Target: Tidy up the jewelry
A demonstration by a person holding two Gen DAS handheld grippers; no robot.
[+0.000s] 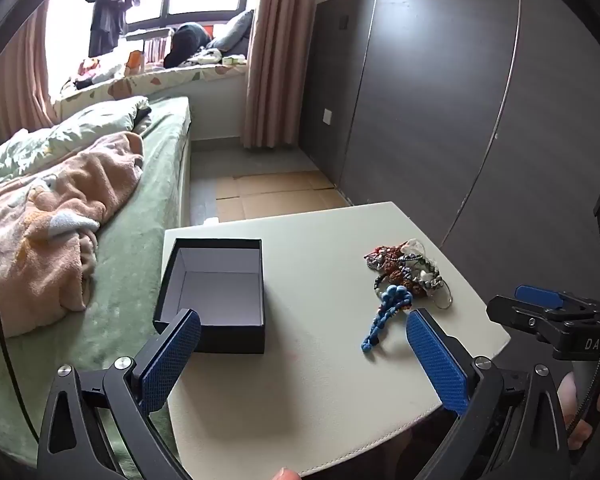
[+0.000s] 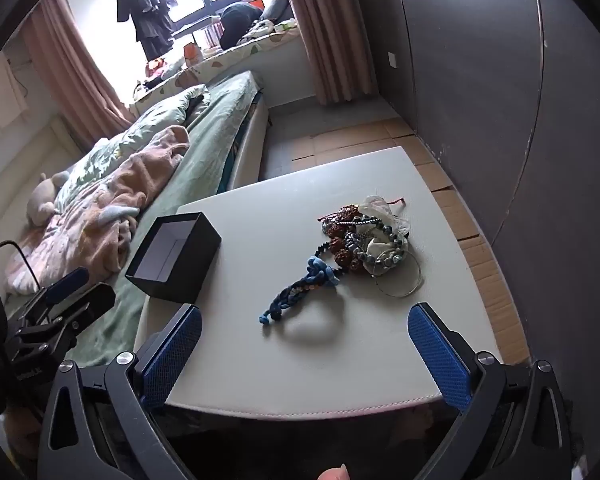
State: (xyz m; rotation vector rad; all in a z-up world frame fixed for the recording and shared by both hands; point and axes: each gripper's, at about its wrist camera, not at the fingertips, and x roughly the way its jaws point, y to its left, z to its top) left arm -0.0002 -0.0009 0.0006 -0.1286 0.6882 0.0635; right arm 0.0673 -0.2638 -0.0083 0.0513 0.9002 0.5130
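Note:
An open black box with a white inside stands empty on the left of the white table; it also shows in the right wrist view. A tangled jewelry pile of bead bracelets, a wire hoop and a blue braided cord lies on the right; the pile and cord show in the right wrist view too. My left gripper is open and empty over the table's near part. My right gripper is open and empty near the front edge.
A bed with green sheets and a pink blanket lies left of the table. A dark wardrobe wall stands on the right. Cardboard sheets cover the floor beyond the table.

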